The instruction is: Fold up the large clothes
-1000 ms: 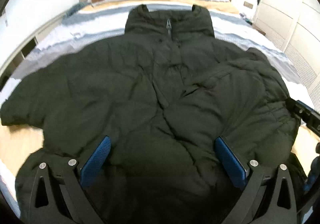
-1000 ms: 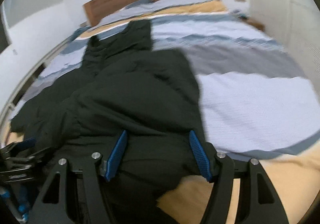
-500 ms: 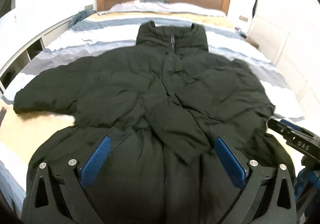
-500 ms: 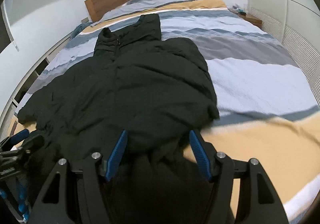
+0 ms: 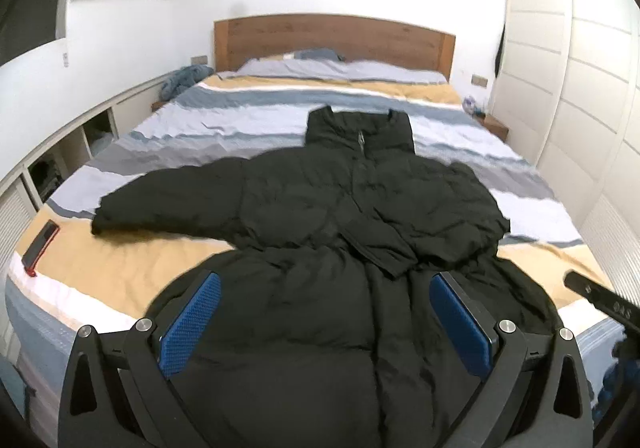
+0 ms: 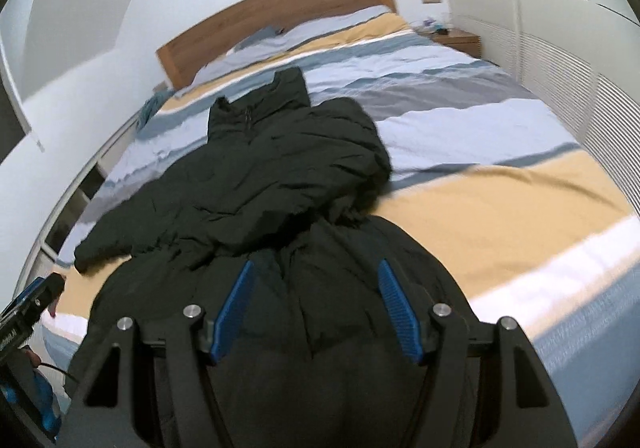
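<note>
A black puffer jacket (image 5: pixel 320 200) lies front up on the striped bed (image 5: pixel 240 120), collar toward the headboard. One sleeve stretches out to the left; the other is folded in across the chest. Its lower part hangs over the foot of the bed, under both grippers. My left gripper (image 5: pixel 324 320) is open, its blue pads wide apart above the hem and pressing on nothing. In the right wrist view my right gripper (image 6: pixel 316 312) hovers over the same jacket (image 6: pixel 260 176), open, with fabric below the pads and none pinched. The other gripper's tip shows at each frame's edge.
A phone in a red case (image 5: pixel 40 244) lies near the bed's front left corner. A wooden headboard (image 5: pixel 332 36) and pillows stand at the far end. White wardrobe doors (image 5: pixel 580 88) run along the right, low open shelving (image 5: pixel 60 152) along the left, and a nightstand (image 5: pixel 496 126) sits far right.
Both grippers have drawn back and up from the jacket, so the whole jacket and bed now show. The jacket lies as before, and both pairs of jaws kept their width.
</note>
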{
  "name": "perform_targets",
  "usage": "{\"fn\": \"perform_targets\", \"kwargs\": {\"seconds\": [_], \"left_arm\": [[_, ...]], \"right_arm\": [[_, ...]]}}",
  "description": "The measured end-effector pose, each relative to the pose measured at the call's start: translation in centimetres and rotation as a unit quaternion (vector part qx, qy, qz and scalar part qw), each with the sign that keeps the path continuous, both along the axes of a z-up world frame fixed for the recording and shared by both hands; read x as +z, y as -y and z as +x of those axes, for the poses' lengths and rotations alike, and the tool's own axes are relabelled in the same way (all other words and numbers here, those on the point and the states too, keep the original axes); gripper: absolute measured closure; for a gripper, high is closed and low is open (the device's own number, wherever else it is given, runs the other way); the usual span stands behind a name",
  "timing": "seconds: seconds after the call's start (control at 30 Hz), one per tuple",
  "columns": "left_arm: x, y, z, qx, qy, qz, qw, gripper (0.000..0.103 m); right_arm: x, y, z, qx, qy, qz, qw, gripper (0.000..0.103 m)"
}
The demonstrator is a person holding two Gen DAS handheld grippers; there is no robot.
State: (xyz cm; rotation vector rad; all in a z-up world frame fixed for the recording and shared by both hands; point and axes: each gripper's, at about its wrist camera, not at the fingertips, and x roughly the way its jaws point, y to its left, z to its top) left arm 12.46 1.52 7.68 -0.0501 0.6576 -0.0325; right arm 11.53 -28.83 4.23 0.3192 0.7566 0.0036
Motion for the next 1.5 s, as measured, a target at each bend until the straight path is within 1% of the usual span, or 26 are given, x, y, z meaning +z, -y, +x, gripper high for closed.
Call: {"fn": "perform_targets", "kwargs": {"seconds": [0.13,0.27,0.4,0.5,0.73,0.9,1.0,1.13,1.3,1.37,1.4,1.47,1.5], "left_arm": [[1.7,-2.1,-1.9,0.014,0.022,-0.012,0.9996,0.001],[2.5,-4.0,-3.3,0.026,0.033,-0.018,0.9989,0.001],[2.5,-5.9,-3.7,0.034,0.035,-0.03,0.9984,0.001],[2.6,-7.5,-3.8,0.049,0.04,-0.036,0.9973,0.001],[2.8,-10.9,-2.9,0.08,0.048,-0.045,0.9946,0.001],[2.2,-13.4,-1.0,0.097,0.04,-0.058,0.9928,0.001],[1.9,-15.0,0.6,0.103,0.035,-0.065,0.9919,0.001],[1.7,-17.4,3.2,0.123,0.031,-0.073,0.9893,0.001],[1.1,-21.3,7.2,0.142,0.016,-0.106,0.9841,0.001],[0.2,-23.2,8.8,0.153,0.004,-0.127,0.98,0.001],[-0.7,-24.3,9.8,0.16,-0.005,-0.139,0.9772,0.001],[-2.0,-25.6,11.1,0.17,-0.019,-0.152,0.9735,0.001],[-3.1,-26.5,12.1,0.176,-0.03,-0.16,0.9708,0.001]], "right_arm": [[1.5,0.2,-3.4,-0.022,0.013,-0.004,1.0,0.04],[2.9,0.7,-6.0,-0.041,0.027,-0.004,0.999,0.04],[4.2,0.8,-7.5,-0.052,0.034,-0.012,0.998,0.04],[4.9,0.9,-8.3,-0.06,0.036,-0.021,0.997,0.04],[5.6,1.6,-9.4,-0.081,0.027,-0.043,0.995,0.04],[5.2,2.3,-9.5,-0.097,0.018,-0.051,0.994,0.04],[4.8,2.7,-9.2,-0.108,0.008,-0.058,0.992,0.04],[4.6,3.3,-8.8,-0.119,-0.003,-0.06,0.991,0.04],[4.5,3.8,-7.9,-0.131,-0.014,-0.071,0.989,0.04],[4.4,3.8,-7.6,-0.133,-0.014,-0.074,0.988,0.04],[4.4,3.8,-7.4,-0.134,-0.014,-0.074,0.988,0.04],[4.1,4.0,-7.1,-0.138,-0.017,-0.073,0.988,0.04],[3.8,4.2,-6.8,-0.141,-0.022,-0.074,0.987,0.04]]}}
